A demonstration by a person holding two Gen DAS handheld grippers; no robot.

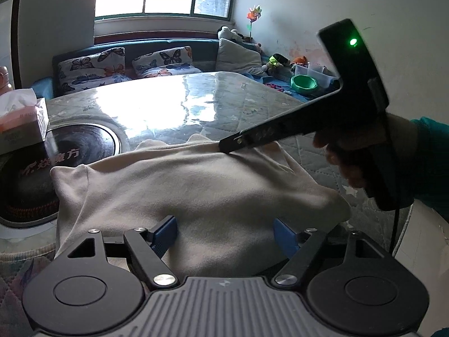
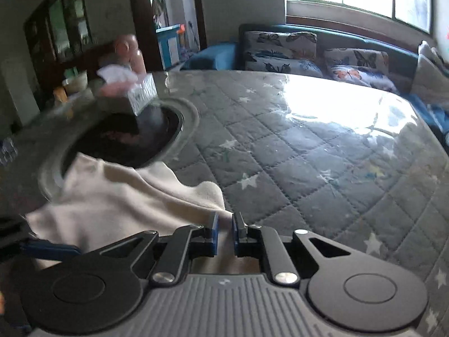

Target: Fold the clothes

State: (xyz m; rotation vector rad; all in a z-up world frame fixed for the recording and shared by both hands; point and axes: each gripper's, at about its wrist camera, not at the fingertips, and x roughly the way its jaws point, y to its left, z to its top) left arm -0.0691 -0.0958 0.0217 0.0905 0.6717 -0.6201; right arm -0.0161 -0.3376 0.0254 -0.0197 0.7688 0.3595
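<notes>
Each hand-held gripper was matte black with blue finger pads (image 1: 165,234), silver screws and a ribbed grey base. The right hand-held gripper (image 1: 224,146) carried a green light and a black cable, gripped by a bare hand (image 1: 345,154) in a teal sleeve (image 1: 432,163).

The near edge of the cream garment (image 1: 196,185) goes under the left gripper (image 1: 226,236), so that part is hidden. The tip of the right gripper (image 1: 238,143) presses down on the cloth at 12 o'clock, and you cannot tell if its jaws hold any. The hand (image 1: 350,165) at 3 o'clock is smeared. In the right wrist view, the tissue box (image 2: 132,92) at 10 o'clock is a blur, and the pink thing (image 2: 129,53) behind it is too fuzzy to name. The desk (image 2: 308,151) shines so white at 1 o'clock that its quilted cover is lost there. The dark round plate (image 2: 126,137) is partly under the garment.
</notes>
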